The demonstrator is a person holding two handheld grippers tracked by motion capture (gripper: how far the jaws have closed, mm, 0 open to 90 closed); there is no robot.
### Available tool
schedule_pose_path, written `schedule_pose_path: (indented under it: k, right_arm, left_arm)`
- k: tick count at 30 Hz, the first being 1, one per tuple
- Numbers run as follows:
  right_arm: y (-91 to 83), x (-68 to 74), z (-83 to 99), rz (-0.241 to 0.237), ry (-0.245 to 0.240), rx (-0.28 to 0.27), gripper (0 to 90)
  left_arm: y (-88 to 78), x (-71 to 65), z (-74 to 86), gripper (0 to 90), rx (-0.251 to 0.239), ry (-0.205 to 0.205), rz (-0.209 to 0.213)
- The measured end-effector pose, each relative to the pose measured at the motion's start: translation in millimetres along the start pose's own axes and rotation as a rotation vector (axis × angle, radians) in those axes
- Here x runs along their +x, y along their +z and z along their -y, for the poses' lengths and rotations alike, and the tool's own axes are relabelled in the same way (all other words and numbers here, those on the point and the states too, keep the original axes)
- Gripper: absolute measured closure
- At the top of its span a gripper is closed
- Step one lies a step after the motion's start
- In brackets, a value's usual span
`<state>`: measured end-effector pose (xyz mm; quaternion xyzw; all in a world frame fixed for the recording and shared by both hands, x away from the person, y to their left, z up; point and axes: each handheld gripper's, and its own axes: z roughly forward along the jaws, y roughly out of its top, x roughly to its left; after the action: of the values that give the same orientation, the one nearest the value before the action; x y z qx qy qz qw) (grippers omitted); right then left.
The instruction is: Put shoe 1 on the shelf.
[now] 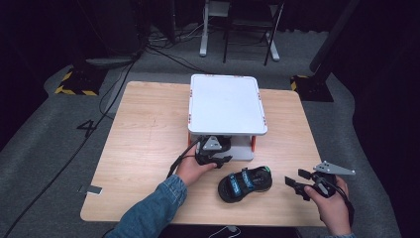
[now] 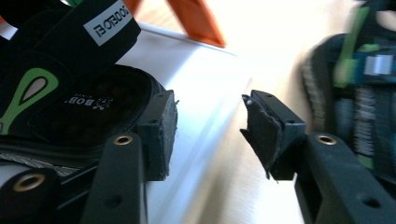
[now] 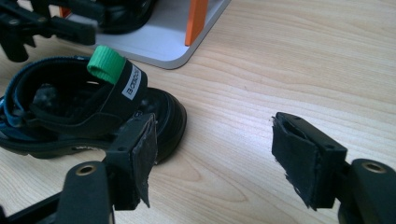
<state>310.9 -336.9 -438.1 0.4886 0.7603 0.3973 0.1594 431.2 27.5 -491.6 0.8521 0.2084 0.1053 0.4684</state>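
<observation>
A black sandal (image 1: 245,183) with blue straps and a green heel tab lies on the wooden table (image 1: 148,139), in front of a white two-tier rack (image 1: 225,104) with orange posts. Its mate (image 2: 84,102) rests on the rack's lower shelf (image 2: 196,79). My left gripper (image 1: 214,151) is at that shelf's front edge, open (image 2: 210,112), and the shelved sandal's heel sits just outside its left jaw. My right gripper (image 1: 295,177) is open (image 3: 215,135) over bare table, right of the table sandal (image 3: 70,107), whose heel is next to its left jaw.
The rack stands at the table's back middle, its top tier bare. Bare wood lies left and right of it. Beyond the table are cables on grey carpet (image 1: 59,124), a chair (image 1: 250,29) and stand feet with yellow-black tape (image 1: 74,84).
</observation>
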Motion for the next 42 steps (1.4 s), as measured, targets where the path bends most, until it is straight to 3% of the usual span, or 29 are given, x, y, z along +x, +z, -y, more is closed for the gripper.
schedule_pose_path:
  k: [3, 7, 11, 12, 16, 19, 24, 30, 38, 42]
  right_arm:
    - [-0.1, 0.9, 0.7, -0.003, 0.002, 0.006, 31.9]
    - [0.6, 1.1, 0.8, -0.002, -0.004, 0.006, 31.9]
    - [2.0, 2.5, -0.7, -0.01, -0.009, 0.005, 31.8]
    - [2.6, 2.9, -0.9, -0.009, -0.009, 0.007, 31.8]
    - [5.4, 3.7, -2.6, -0.02, -0.017, 0.008, 31.8]
    - [5.6, 4.2, -4.6, -0.023, -0.018, 0.008, 31.8]
    - [6.1, 2.0, -10.7, -0.027, -0.024, -0.006, 31.8]
    - [10.0, 2.5, -26.1, -0.047, -0.041, -0.034, 31.8]
    - [14.7, 5.5, -42.4, -0.076, -0.075, -0.06, 31.7]
    - [17.4, 8.8, -47.9, -0.091, -0.09, -0.064, 31.7]
  left_arm:
    - [0.3, 3.7, 0.6, 53.9, -0.013, -0.027, -0.015]
    - [-5.3, 2.0, -1.7, 53.8, 0.019, -0.028, -0.061]
    - [-9.4, 3.2, 0.8, 53.1, 0.01, -0.083, -0.069]
    - [-9.8, 5.4, 1.0, 51.8, 0.006, -0.051, -0.067]
    - [-10.1, -0.9, 1.1, 36.0, -0.006, -0.022, -0.063]
    - [-19.3, -5.4, 2.2, 35.4, 0.001, -0.041, -0.045]
    - [-49.8, -11.3, 7.2, 31.2, 0.061, -0.107, -0.057]
    - [-97.5, -21.8, 10.6, 31.9, 0.029, -0.163, -0.074]
    - [-166.8, -24.9, 23.7, 30.5, 0.063, -0.204, -0.21]
    - [-189.9, -24.3, 28.5, 29.7, 0.068, -0.23, -0.249]
